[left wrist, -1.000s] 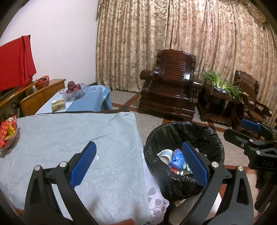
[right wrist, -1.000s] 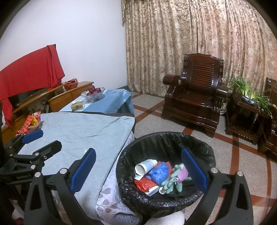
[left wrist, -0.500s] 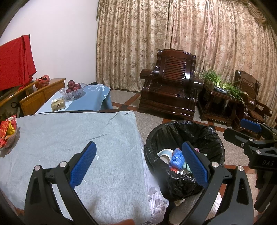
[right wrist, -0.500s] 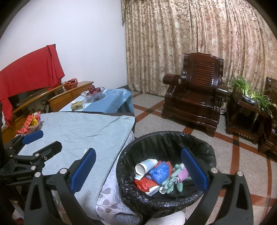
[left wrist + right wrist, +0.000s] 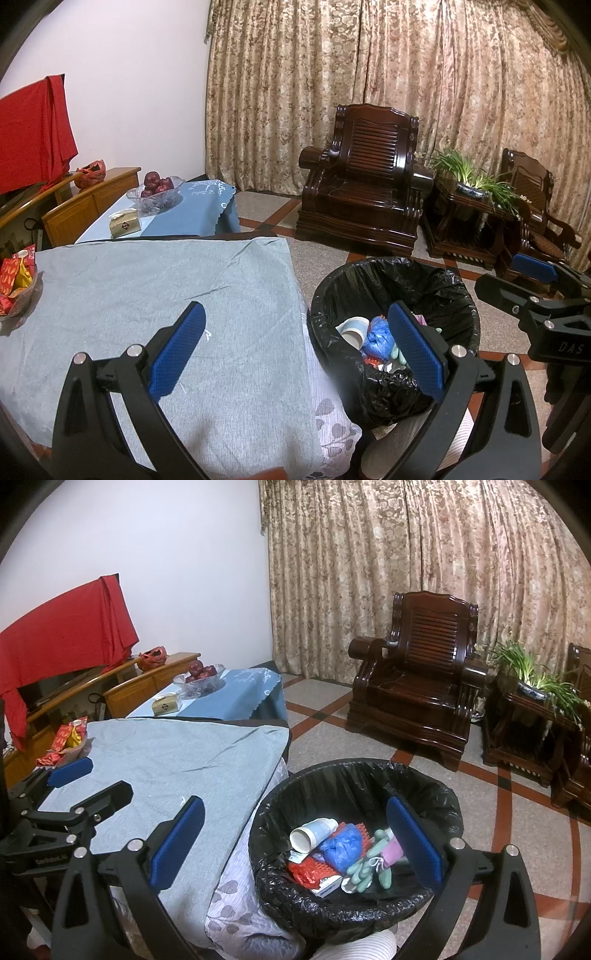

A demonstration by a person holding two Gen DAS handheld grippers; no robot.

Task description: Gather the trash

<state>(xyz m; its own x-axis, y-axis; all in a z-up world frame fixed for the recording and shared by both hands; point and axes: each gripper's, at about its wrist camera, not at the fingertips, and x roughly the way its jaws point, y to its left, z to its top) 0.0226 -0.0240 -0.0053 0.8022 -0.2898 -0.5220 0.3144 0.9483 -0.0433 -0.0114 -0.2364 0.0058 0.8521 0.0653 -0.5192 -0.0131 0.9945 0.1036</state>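
A bin lined with a black bag (image 5: 354,775) (image 5: 402,273) stands on the floor beside a table under a grey cloth (image 5: 155,295) (image 5: 184,760). In the bin lie a white paper cup (image 5: 314,833) (image 5: 352,330), a crumpled blue bag (image 5: 341,845) (image 5: 376,334), green gloves (image 5: 365,864), red wrappers (image 5: 306,871) and a small box. My left gripper (image 5: 295,347) hangs open over the table's corner and the bin's edge, holding nothing. My right gripper (image 5: 295,845) is open above the bin, also empty. Each gripper shows in the other's view: the right gripper (image 5: 532,284), the left gripper (image 5: 85,786).
A bowl of red and yellow packets (image 5: 14,280) (image 5: 66,742) sits at the table's far left. Beyond are a blue-covered low table (image 5: 184,210) with a fruit bowl (image 5: 157,188) and a tissue box (image 5: 125,225), a dark wooden armchair (image 5: 365,192), a plant stand (image 5: 472,206) and curtains.
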